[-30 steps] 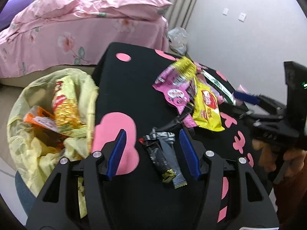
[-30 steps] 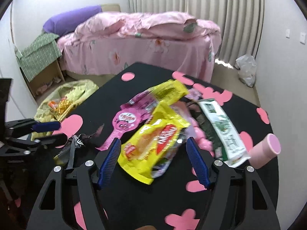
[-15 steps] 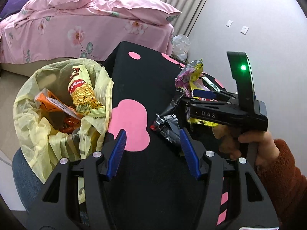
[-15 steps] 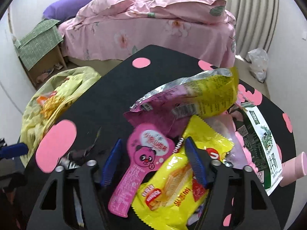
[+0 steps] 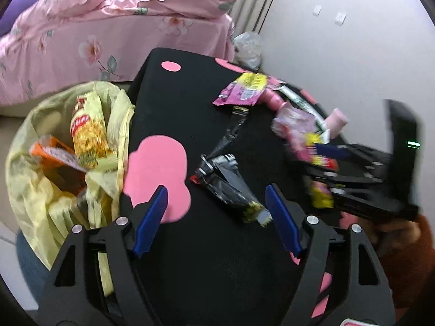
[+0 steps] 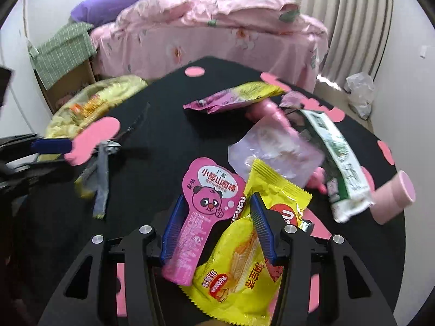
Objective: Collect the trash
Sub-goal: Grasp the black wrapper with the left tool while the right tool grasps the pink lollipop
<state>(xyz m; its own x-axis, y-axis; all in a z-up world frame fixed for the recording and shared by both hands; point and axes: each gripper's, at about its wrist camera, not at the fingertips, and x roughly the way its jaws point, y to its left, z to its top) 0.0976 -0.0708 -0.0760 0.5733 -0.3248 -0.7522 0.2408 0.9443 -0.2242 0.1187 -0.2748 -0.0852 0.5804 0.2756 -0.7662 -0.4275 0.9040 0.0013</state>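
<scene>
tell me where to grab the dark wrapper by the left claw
Take the dark wrapper across its flat middle, coming down from above. It lies flat and long on the table; its far end is twisted and bunched, so the middle gives the left claw more to pinch.

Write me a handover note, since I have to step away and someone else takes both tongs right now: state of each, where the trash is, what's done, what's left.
Left tongs: open, jaws just widened, hovering over the black wrapper without gripping it.
Right tongs: jaws have just been closing around the pink panda wrapper and the yellow snack packet; grip not yet certain.
Trash bag: beside the table's left edge, already holding a yellow packet and an orange one.
Left on the table: the black wrapper, pink-and-yellow bag, clear wrapper, green-and-white packet, pink cup.
</scene>
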